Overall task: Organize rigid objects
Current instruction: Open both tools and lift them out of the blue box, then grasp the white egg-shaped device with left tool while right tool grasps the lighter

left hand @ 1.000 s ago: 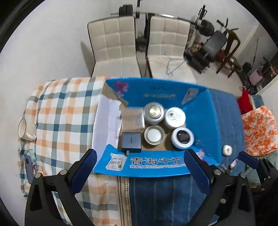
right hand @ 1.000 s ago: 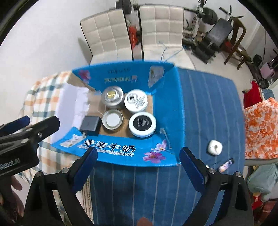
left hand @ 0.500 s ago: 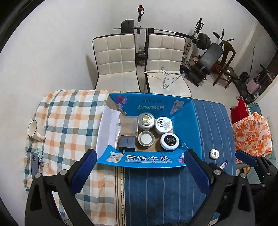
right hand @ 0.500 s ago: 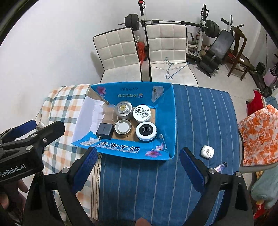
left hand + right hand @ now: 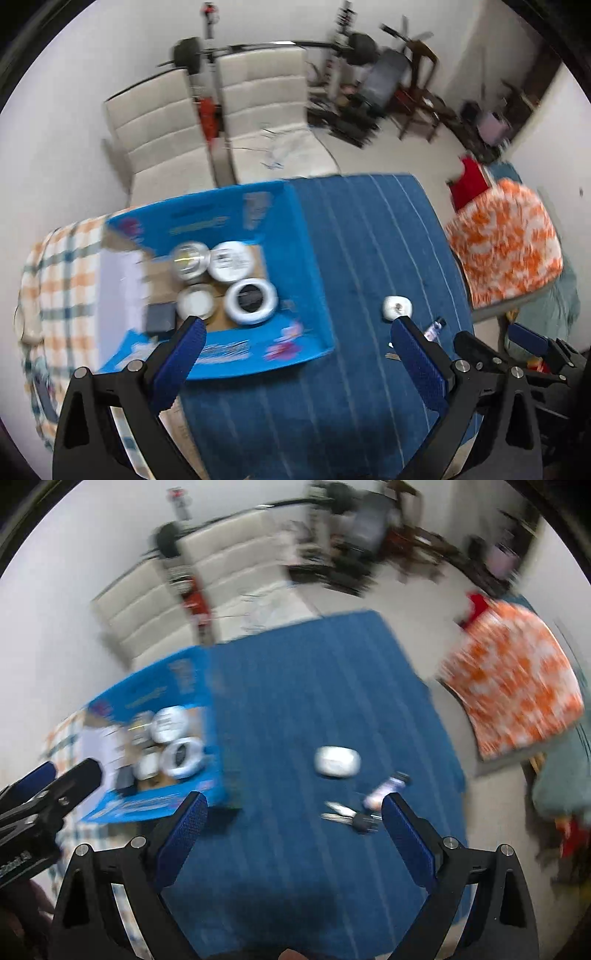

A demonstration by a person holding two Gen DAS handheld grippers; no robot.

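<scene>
Most of the work seems done: four round tins [image 5: 225, 275] and a dark block [image 5: 160, 317] are seen inside the blue box [image 5: 306, 280]. Right of the box, a white case [image 5: 338, 761], keys [image 5: 349, 818] and a small tube [image 5: 386, 788] are left on the cloth. Both the left gripper [image 5: 293, 341] and right gripper [image 5: 291, 814] are held wide apart, empty.

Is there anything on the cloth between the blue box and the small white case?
No. In the right wrist view, only bare blue striped cloth lies between the blue box and the white case. The left wrist view agrees.
</scene>
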